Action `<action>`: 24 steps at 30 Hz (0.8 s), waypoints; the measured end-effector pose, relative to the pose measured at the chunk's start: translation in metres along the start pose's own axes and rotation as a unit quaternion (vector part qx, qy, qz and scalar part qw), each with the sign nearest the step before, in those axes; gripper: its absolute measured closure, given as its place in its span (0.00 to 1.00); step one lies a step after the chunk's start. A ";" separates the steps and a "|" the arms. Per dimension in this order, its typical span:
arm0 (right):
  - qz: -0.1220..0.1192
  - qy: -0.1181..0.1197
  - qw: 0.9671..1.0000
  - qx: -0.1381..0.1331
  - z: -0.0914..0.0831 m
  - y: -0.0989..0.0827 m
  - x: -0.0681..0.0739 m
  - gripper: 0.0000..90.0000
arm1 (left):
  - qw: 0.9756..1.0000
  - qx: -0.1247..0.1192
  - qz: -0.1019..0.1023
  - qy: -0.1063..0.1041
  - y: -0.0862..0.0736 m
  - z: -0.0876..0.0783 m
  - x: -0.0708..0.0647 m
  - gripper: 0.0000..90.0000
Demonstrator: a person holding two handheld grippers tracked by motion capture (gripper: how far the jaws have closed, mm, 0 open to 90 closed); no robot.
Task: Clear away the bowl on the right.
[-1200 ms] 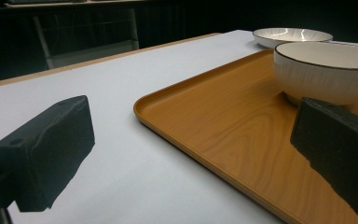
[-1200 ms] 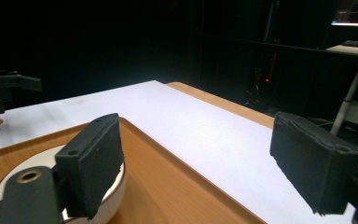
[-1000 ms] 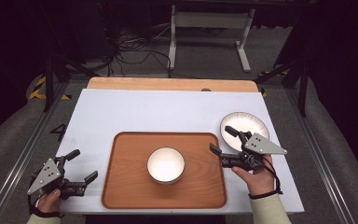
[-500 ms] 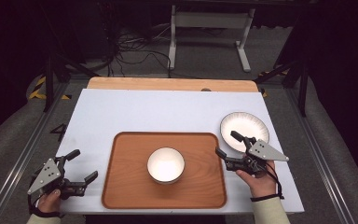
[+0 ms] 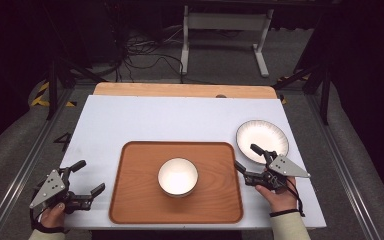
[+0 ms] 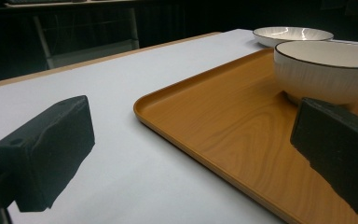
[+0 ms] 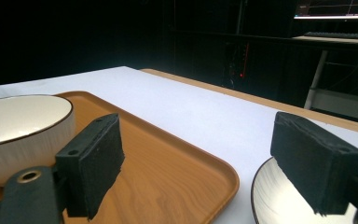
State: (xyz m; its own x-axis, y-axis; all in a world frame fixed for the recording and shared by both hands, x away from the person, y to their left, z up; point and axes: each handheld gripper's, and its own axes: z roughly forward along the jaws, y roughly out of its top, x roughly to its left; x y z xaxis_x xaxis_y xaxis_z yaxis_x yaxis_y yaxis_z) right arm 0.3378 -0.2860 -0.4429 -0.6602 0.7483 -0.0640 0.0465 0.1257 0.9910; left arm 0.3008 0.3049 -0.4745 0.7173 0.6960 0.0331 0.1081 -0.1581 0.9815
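Sitting on the wooden tray (image 5: pixel 215 202), the white bowl (image 5: pixel 178 176) holds nothing.

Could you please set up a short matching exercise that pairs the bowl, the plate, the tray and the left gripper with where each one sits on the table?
Things:
1. bowl
2. plate
3. tray
4. left gripper

Places:
A. on the white table, just right of the tray's far right corner
B. open, by the table's near left corner
C. in the middle of the tray
D. flat on the table's near half, under the bowl

Pairs: 1-C, 2-A, 3-D, 4-B
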 end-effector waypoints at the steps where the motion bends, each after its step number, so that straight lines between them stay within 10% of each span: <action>1: 0.001 -0.002 1.000 0.002 0.000 -0.002 0.000 0.19 | 1.000 0.000 0.000 0.000 0.000 0.000 0.000 0.00; 14: 0.010 -0.001 1.000 0.017 -0.002 -0.016 -0.001 0.19 | 1.000 0.000 0.000 0.000 0.000 0.000 0.000 0.00; 24: 0.017 0.010 1.000 -0.024 -0.009 -0.020 -0.002 0.05 | 1.000 0.000 0.000 0.000 0.000 0.000 0.000 0.00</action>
State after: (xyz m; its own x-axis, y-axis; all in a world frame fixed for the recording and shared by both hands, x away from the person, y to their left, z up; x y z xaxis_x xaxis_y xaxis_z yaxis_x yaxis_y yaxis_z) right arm 0.3312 -0.2960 -0.4612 -0.6732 0.7389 -0.0286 0.0335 0.0691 0.9970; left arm 0.3007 0.3048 -0.4745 0.7169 0.6964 0.0342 0.1078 -0.1591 0.9814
